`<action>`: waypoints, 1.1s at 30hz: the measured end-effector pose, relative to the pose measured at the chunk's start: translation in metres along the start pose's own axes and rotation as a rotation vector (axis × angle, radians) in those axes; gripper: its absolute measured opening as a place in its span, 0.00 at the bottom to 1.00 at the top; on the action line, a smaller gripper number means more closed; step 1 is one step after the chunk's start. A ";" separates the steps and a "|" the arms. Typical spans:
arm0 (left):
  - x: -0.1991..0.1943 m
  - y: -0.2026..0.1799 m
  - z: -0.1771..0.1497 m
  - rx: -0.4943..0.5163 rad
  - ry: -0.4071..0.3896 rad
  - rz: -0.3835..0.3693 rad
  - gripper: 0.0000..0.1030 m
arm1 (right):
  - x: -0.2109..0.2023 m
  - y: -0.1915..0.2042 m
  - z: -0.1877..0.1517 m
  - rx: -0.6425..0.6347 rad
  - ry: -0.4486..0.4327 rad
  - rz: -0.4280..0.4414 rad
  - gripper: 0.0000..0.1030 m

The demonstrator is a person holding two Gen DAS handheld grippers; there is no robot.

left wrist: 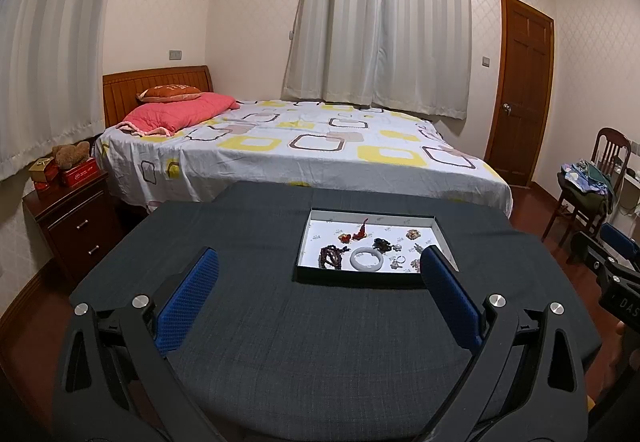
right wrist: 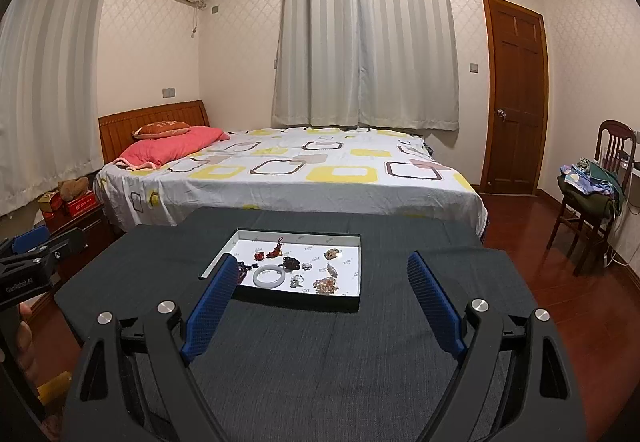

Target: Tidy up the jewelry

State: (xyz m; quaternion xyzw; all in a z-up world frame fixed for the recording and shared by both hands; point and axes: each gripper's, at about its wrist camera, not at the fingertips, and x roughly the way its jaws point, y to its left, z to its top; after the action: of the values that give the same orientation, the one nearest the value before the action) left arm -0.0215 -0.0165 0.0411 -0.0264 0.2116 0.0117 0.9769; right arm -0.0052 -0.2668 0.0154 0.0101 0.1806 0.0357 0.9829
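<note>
Blue-padded fingers frame each wrist view: the left hand-held gripper (left wrist: pixel 320 274) and the right hand-held gripper (right wrist: pixel 322 284) both stand wide open with nothing between their jaws, hovering over the bare near part of the dark cloth-covered desk (left wrist: pixel 320 342). All the jewelry lies ahead of both, inside one shallow white-floored tray (left wrist: pixel 438 220) whose long axis runs across the view. From the left hand-held gripper the tray sits ahead and off toward its right finger; from the right one, ahead and toward its left finger, so neither hand looks clearly nearer. Inside the tray I count one pale bangle (left wrist: pixel 367 259) near the front wall, one dark bead string (left wrist: pixel 331 256) just left of it, and one red tasselled charm (left wrist: pixel 360 232) behind it. Right of the bangle lie several small pieces, too small to count surely.
</note>
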 end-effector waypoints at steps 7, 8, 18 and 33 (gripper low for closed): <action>0.000 -0.001 -0.001 -0.002 0.000 0.002 0.95 | 0.000 -0.001 -0.001 0.001 -0.002 0.000 0.81; 0.001 -0.001 -0.001 -0.003 0.001 0.002 0.95 | 0.000 -0.001 -0.001 0.001 -0.002 0.000 0.81; 0.002 0.001 -0.001 0.000 -0.003 -0.003 0.95 | 0.000 -0.003 -0.001 0.003 -0.001 0.001 0.81; 0.003 0.001 -0.001 0.032 -0.013 -0.004 0.96 | 0.002 -0.005 -0.003 0.001 0.006 0.000 0.81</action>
State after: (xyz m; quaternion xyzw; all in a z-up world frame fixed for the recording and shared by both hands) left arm -0.0191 -0.0154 0.0390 -0.0109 0.2052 0.0067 0.9786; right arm -0.0038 -0.2712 0.0116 0.0103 0.1838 0.0359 0.9823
